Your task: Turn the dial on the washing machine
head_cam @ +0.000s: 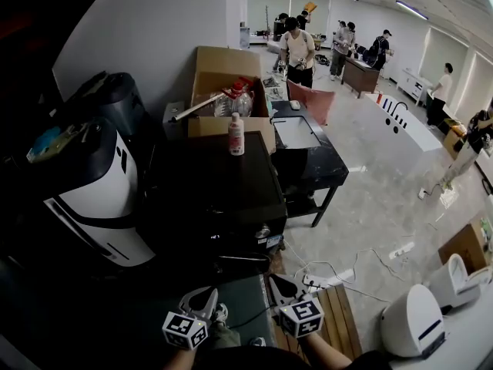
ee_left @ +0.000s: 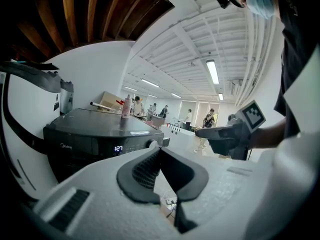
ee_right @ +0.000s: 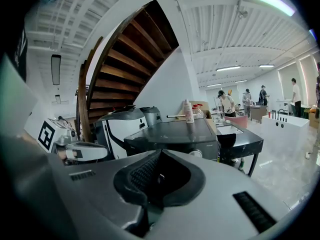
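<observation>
Lining up on the dial (head_cam: 263, 232) of the washing machine (head_cam: 216, 191)

The dial sits at the right end of the front panel, at 12 o'clock from your right tongs (head_cam: 275, 282) and 1 o'clock from your left tongs (head_cam: 208, 293), near but untouched. Both pairs are clenched fully together, holding nothing. Part the right pair first, square it on the knob, grip the rim evenly, then roll your wrist slowly.

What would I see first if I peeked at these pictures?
The big black washing machine in the middle, with a small pink-and-white bottle standing on its top. Near the bottom edge, the left gripper and right gripper point at it, both shut and empty.
</observation>
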`<state>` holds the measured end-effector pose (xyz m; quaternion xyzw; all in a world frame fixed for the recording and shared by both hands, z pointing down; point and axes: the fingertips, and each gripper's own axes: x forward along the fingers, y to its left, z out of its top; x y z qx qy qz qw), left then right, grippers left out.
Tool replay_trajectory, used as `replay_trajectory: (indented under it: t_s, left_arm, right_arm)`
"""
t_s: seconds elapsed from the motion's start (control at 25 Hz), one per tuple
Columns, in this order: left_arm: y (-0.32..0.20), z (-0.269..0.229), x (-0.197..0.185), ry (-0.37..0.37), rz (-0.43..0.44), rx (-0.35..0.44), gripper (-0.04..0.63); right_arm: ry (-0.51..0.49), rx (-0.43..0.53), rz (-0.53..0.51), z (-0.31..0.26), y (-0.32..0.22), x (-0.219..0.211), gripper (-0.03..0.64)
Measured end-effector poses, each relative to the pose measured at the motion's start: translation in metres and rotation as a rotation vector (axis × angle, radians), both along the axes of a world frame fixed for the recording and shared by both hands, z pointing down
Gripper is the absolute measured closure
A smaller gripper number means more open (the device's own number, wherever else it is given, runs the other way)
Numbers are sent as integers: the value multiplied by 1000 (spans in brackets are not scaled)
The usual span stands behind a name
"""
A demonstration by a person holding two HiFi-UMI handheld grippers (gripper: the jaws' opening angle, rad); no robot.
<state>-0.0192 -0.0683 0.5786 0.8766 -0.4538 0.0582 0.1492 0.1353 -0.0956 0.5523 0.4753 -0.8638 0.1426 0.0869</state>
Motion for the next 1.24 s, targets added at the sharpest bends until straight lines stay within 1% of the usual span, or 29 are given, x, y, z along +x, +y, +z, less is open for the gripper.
replay_trajectory:
  t_s: [0.16, 0.36, 0.88, 1.24]
  left_arm:
    - [9, 7, 4, -12, 18, -15, 589]
    - [13, 9, 6, -39, 20, -19, 589]
    - [16, 15, 7, -38, 7, -41, 589]
    - [13, 14, 10, -75, 11, -46, 589]
  right_arm:
    - [2, 1, 0, 4, 6, -1, 618]
    - [-8, 15, 1, 1, 9, 0, 618]
    - [29, -1, 8, 6, 13, 6, 618]
    - [21, -5, 9, 5, 11, 6, 618]
